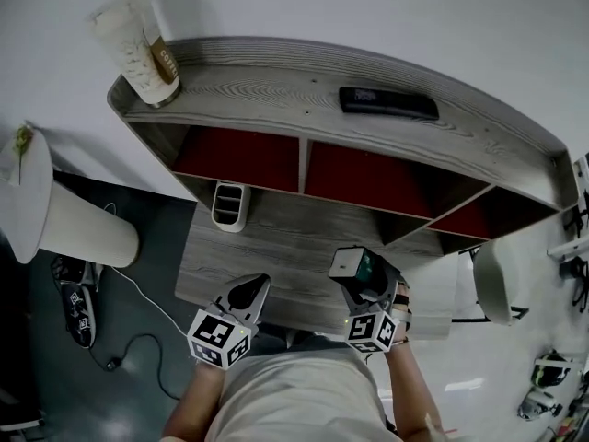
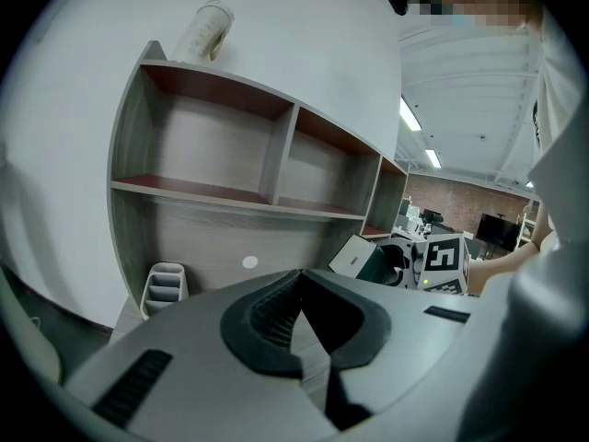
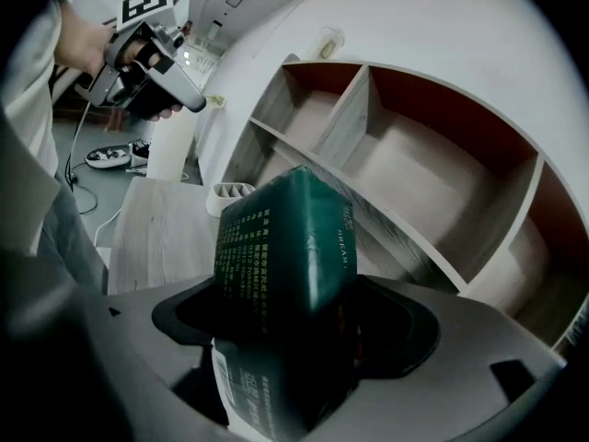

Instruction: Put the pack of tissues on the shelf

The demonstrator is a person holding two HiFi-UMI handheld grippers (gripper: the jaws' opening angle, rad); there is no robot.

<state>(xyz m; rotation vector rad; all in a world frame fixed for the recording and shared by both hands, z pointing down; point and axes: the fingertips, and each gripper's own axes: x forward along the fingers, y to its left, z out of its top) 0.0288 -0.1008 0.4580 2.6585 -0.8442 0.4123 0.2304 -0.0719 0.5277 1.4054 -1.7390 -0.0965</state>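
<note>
A white slotted holder (image 1: pixel 229 206) stands at the back left of the wooden desk (image 1: pixel 294 247), with a white cylinder (image 1: pixel 85 228), dark shoes (image 1: pixel 78 307) and a black cable (image 1: pixel 138 339) on the floor left of the desk and a white chair (image 1: pixel 497 279) right of it.

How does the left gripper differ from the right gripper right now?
The left gripper holds nothing, while the right gripper is clamped on the green pack of tissues. The left gripper's fingers meet, whereas the right gripper's are held apart by the pack. Both hover over the desk in front of the shelf.
</note>
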